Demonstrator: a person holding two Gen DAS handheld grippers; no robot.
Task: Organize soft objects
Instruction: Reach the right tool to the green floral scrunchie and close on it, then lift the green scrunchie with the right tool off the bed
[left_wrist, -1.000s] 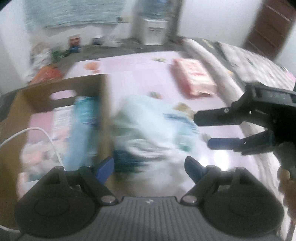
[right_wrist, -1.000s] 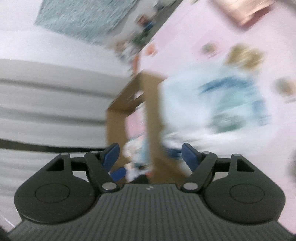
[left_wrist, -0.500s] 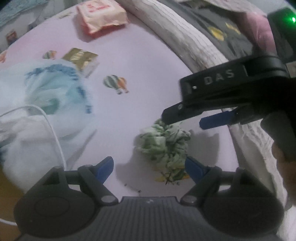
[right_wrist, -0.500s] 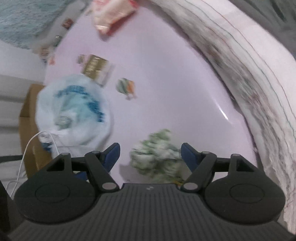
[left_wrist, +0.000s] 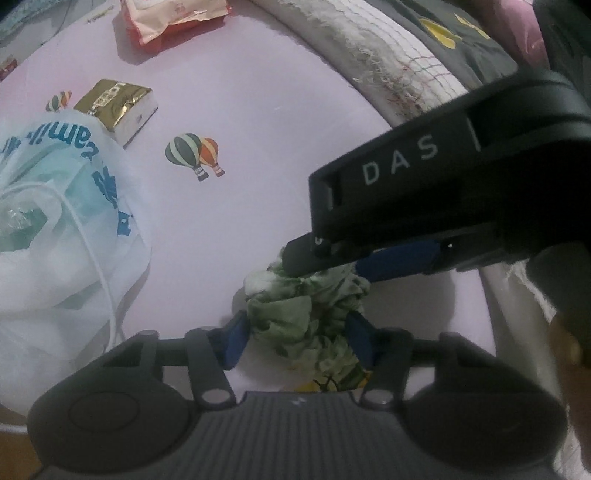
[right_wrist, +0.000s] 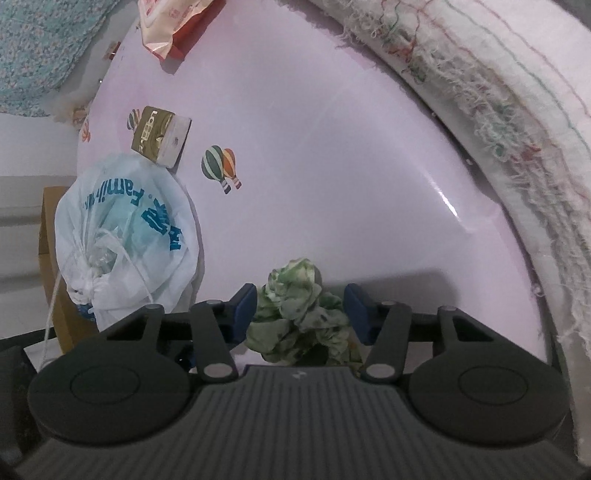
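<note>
A crumpled green and white cloth (left_wrist: 303, 314) lies on the pink mat (left_wrist: 240, 122). My left gripper (left_wrist: 297, 338) has its blue fingers on either side of the cloth, pads touching it. My right gripper (left_wrist: 332, 266) comes in from the right above the cloth's far side. In the right wrist view the cloth (right_wrist: 299, 314) sits between the right gripper's (right_wrist: 301, 314) fingers, which stand a little apart from it. A white plastic bag (right_wrist: 125, 236) with blue lettering lies to the left.
A gold tissue pack (left_wrist: 114, 107) and a pink wipes pack (left_wrist: 170, 14) lie farther up the mat. A cardboard box (right_wrist: 51, 258) stands behind the bag at left. A rolled frayed blanket (right_wrist: 517, 110) runs along the mat's right edge.
Both grippers have moved closer to the green cloth. The left gripper's fingers have narrowed around it, and the right gripper now straddles it.
</note>
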